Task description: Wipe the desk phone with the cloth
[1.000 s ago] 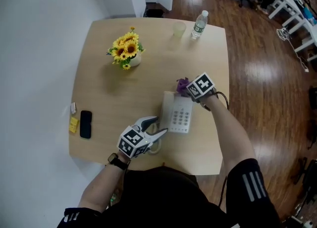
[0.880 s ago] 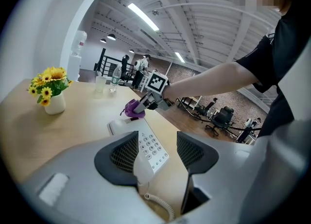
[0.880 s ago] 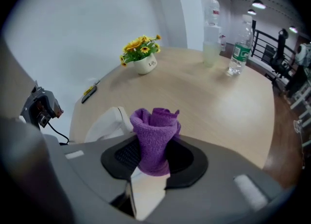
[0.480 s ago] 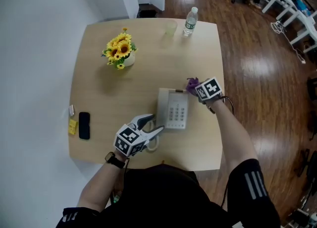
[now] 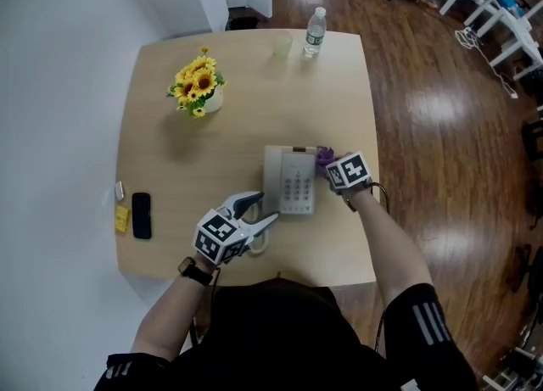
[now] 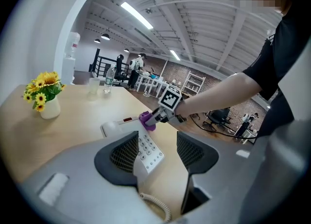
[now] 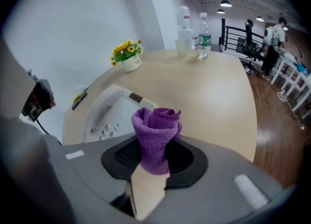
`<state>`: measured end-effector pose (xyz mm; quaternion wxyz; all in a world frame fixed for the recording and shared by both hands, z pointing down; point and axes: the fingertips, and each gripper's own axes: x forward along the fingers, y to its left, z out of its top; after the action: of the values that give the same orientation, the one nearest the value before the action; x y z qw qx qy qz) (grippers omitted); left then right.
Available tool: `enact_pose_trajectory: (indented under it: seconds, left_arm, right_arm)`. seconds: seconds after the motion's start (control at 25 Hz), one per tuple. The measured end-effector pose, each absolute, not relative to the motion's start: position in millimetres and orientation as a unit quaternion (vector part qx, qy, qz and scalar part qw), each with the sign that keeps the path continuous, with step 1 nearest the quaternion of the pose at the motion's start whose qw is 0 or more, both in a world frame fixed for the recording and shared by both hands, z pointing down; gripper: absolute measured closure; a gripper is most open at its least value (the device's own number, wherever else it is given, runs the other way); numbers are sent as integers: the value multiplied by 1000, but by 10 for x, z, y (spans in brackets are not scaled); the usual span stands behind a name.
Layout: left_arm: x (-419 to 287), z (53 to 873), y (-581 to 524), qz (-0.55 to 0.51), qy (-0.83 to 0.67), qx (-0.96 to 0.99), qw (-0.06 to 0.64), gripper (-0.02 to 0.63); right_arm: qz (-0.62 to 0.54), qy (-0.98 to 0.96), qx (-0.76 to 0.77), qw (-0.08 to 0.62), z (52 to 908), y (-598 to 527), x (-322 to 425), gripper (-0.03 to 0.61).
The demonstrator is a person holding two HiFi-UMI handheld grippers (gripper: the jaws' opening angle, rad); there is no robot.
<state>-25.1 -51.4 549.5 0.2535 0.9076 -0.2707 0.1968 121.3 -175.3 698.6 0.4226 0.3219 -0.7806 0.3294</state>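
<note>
Desk phone [image 5: 288, 179] between my grippers, cloth [image 5: 324, 157] half hidden.
My left gripper [image 5: 260, 212] gapes at the phone's near-left corner, covering part of its cord [image 6: 156, 204]. The phone lies lengthwise, pointing away from me. My right gripper [image 7: 154, 156] pinches the purple cloth at its far-right edge, jaws hidden beneath the marker cube [image 5: 349, 170].

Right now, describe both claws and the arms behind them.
Left claw and right claw: pale grey, dark mesh pads, each bearing a cube of black-and-white square markers. Black wristwatch on the left wrist, thin cable by the right. Black short sleeves, white stripes on the right.
</note>
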Motion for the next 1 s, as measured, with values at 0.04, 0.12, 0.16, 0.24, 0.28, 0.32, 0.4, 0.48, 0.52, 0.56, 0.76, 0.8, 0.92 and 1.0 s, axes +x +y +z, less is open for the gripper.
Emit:
enact_pose_trajectory:
  seconds: [0.04, 0.12, 0.16, 0.24, 0.28, 0.32, 0.4, 0.48, 0.52, 0.56, 0.76, 0.8, 0.92, 1.0]
  left_arm:
    - [-246, 5489, -514, 196, -271, 908, 253, 370]
    - [-237, 5484, -507, 195, -271, 908, 251, 370]
    - [-235, 5485, -500, 195, -272, 909, 251, 370]
    - [-235, 5490, -489, 194, -273, 909, 250, 370]
    - [-237, 5494, -483, 193, -274, 909, 249, 370]
    - [-238, 5498, -473, 193, -274, 909, 249, 370]
    - [-237, 5500, -443, 192, -275, 909, 249, 371]
    - [-236, 5501, -407, 192, -274, 909, 249, 370]
    - [-239, 5503, -392, 192, -273, 909, 250, 370]
    - [-244, 5505, -381, 191, -274, 909, 250, 370]
    - [-251, 5491, -367, 190, -274, 909, 249, 371]
    - [-254, 5489, -367, 189, -274, 910, 249, 370]
    - [-280, 5480, -372, 187, -275, 910, 248, 371]
    - [-303, 5478, -373, 186, -277, 909, 248, 370]
  right_arm:
    - [326, -780, 313, 434, 7036, -1633, 1212, 446]
    - [319, -779, 296, 452, 7133, -1382, 1208, 446]
    - [315, -779, 290, 459, 7170, -1264, 1203, 446]
    - [308, -780, 282, 466, 7219, -1062, 1193, 446]
    - [306, -780, 280, 468, 7237, -970, 1189, 446]
    - [305, -780, 278, 470, 7253, -877, 1185, 446]
    - [304, -781, 273, 472, 7270, -707, 1178, 446]
    - [305, -783, 271, 469, 7274, -570, 1170, 446]
    - [307, -784, 270, 467, 7278, -510, 1166, 446]
    - [309, -785, 268, 466, 7283, -454, 1162, 446]
    - [311, -786, 252, 472, 7252, -225, 1174, 446]
    - [307, -788, 248, 472, 7227, -211, 1173, 446]
    - [288, -805, 254, 452, 7036, -369, 1140, 445]
    - [269, -819, 276, 425, 6820, -650, 1098, 444]
